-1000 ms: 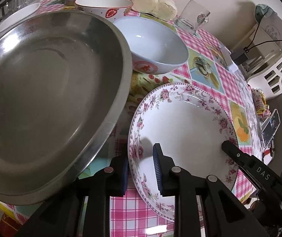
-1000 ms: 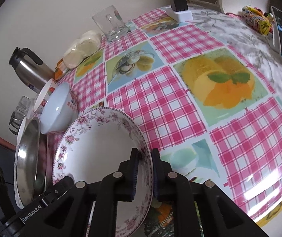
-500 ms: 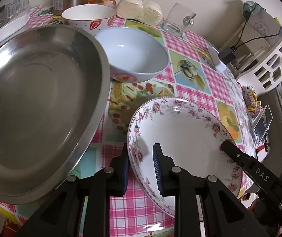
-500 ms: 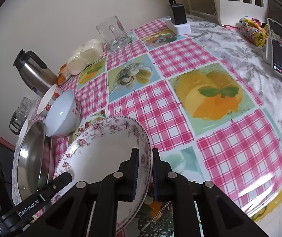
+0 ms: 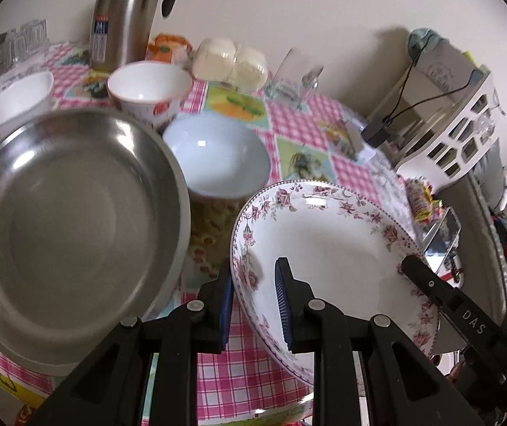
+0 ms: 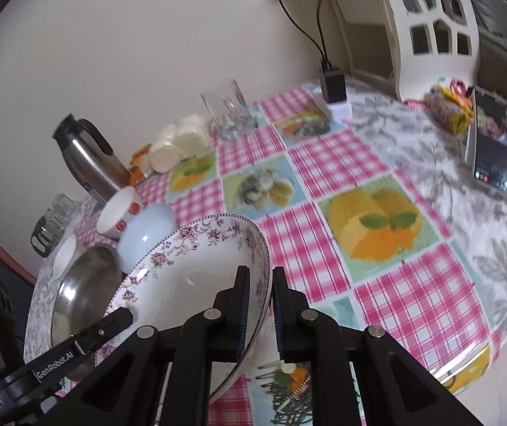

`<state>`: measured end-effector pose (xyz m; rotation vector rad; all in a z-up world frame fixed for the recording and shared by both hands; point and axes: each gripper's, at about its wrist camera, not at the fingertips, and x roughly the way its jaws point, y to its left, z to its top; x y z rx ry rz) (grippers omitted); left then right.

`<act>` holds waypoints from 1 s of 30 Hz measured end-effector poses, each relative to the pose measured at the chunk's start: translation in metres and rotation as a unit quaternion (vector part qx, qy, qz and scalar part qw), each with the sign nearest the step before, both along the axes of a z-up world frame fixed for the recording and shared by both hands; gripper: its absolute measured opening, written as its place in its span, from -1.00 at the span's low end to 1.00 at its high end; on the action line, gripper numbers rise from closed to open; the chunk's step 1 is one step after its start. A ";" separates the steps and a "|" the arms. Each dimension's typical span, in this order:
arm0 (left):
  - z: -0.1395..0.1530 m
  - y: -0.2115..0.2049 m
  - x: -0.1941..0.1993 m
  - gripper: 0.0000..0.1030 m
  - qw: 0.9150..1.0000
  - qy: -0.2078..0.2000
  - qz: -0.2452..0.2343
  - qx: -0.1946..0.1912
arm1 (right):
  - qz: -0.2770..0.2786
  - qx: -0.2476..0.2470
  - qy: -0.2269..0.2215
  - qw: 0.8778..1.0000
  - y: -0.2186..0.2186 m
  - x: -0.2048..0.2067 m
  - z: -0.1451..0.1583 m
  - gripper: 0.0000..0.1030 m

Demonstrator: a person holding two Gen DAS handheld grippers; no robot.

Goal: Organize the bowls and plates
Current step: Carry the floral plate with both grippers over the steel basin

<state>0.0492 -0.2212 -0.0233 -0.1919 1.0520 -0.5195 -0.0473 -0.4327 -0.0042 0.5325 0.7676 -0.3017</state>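
Flowered plate (image 5: 328, 248) is now up off the checked tablecloth (image 6: 324, 163); we pinch its rim with both left gripper (image 5: 253, 305) and right gripper (image 6: 259, 314), ready to stack it.

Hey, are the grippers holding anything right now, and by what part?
Yes. Both hold the floral plate by its rim: the left gripper on one edge, the right gripper on the opposite edge.

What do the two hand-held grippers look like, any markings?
Both are matte black plastic with silver rivets at the linkage pivots and ribbed blue pads. The left hand-held gripper reads "GenRobot.AI" on a finger, the right hand-held gripper reads "DAS". No cables or sleeves visible.
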 end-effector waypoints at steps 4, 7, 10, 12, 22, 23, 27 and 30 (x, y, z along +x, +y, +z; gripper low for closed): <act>0.015 0.013 0.002 -0.54 1.000 -0.024 0.006 0.002 | 0.005 -0.017 -0.010 1.000 0.015 0.005 0.012 -0.74; 0.021 0.027 0.006 -0.54 0.999 -0.029 0.014 -0.002 | 0.016 -0.015 -0.016 1.000 0.026 0.010 0.014 -0.74; 0.024 0.041 0.012 -0.54 0.999 -0.026 0.024 -0.011 | 0.025 -0.019 -0.016 0.999 0.038 0.017 0.016 -0.74; 0.027 0.050 0.016 -0.54 0.999 -0.025 0.030 -0.014 | 0.028 -0.020 -0.018 0.999 0.046 0.021 0.017 -0.74; 0.034 0.095 0.035 -0.54 0.997 -0.024 0.065 -0.022 | 0.045 -0.020 -0.030 0.998 0.086 0.043 0.027 -0.74; 0.034 0.100 0.036 -0.54 0.997 -0.024 0.068 -0.023 | 0.047 -0.019 -0.032 0.998 0.090 0.046 0.028 -0.74; 0.036 0.125 0.044 -0.54 0.996 -0.023 0.087 -0.025 | 0.059 -0.021 -0.034 0.997 0.110 0.059 0.029 -0.74; 0.035 0.145 0.051 -0.54 0.994 -0.017 0.104 -0.028 | 0.074 -0.024 -0.034 0.996 0.128 0.070 0.028 -0.74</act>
